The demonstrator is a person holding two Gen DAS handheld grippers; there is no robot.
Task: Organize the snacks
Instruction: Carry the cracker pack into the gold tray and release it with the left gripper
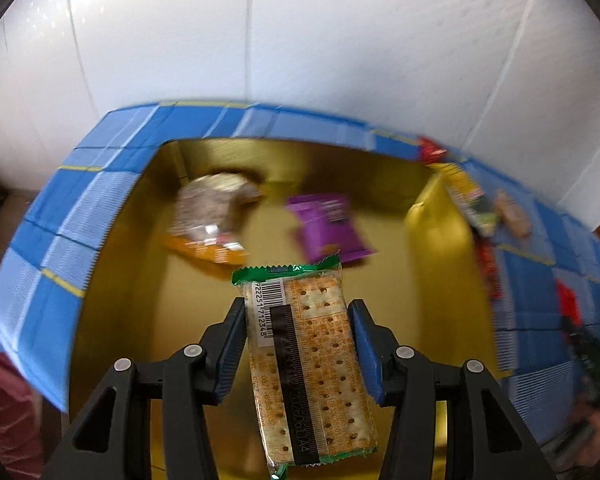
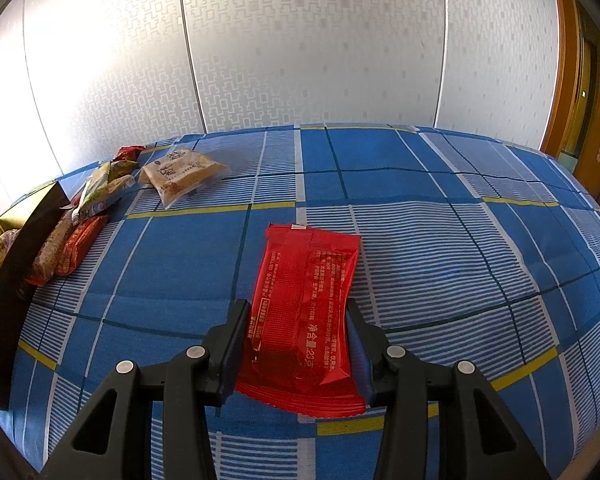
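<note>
**A:** What sits closest to your lens?

**B:** The cracker packet [image 1: 308, 360], clenched between the pads of my left gripper [image 1: 298, 344], lengthwise, its green crimped end pointing out over the gold box [image 1: 424, 216]. My right gripper [image 2: 296, 344] is clamped on the red packet [image 2: 306, 320], held above the checked cloth [image 2: 420, 240], to the right of the box.

**B:** Where could this go wrong?

**A:** I judge the crackers are the worry. I grip only the long edges of a slick wrapper; squeeze harder and the biscuits may crack, slacken and it may slide out early. If I let go too close to the box's near rim, it may tip onto the edge instead of falling in.

**A:** Is there room inside?

**B:** Yes. The purple packet [image 1: 328, 224] and the clear-wrapped snack [image 1: 216, 212] lie toward the box's far wall; the near floor looks bare. The box's right wall stands between my packet and the loose snacks [image 2: 84, 216] piled against its outside.

**A:** And the right side?

**B:** Open cloth all round the red packet, well apart from the box. The box's dark wall is the only edge to clear.
</note>
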